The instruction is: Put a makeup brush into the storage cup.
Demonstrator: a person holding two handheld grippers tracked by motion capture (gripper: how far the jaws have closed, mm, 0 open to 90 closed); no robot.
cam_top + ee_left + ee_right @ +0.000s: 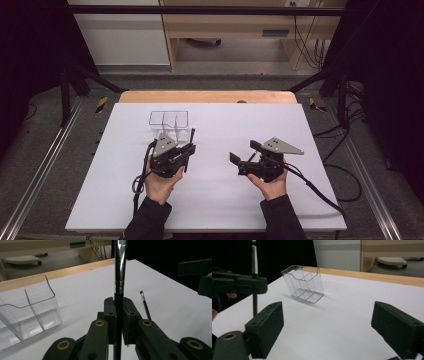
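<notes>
Nearest the person, two hands in dark sleeves come in over the near edge of the white desk point(210, 210), each holding a gripper. The left gripper point(186, 148) sits left of centre, and its fingers point(110, 315) are clamped tight on the black handle of a makeup brush point(119, 267). In the left gripper view the brush stands straight up between the two pads, with its shiny metal collar just above them and the rest running out of the top of the frame. In the high view the tip of the brush point(193, 132) pokes up just beyond the gripper, close to the clear holder.

The right gripper point(243, 154) is to the right, well apart from the left one, and points towards it. Its fingers point(265, 326) stand wide, with nothing between them but bare desk.

A little farther out, a second, thinner brush point(145, 305) lies flat on the desk, to the right of the left gripper's fingers in that gripper's view, its small bristle end pointing away.

Beyond the left gripper stands a clear plastic organiser point(169, 126) with upright dividers inside; its compartments look empty. It rests on the desk, left of the middle.

Farthest off, the wooden rim of the desk point(207, 96) runs along the back edge.
</notes>
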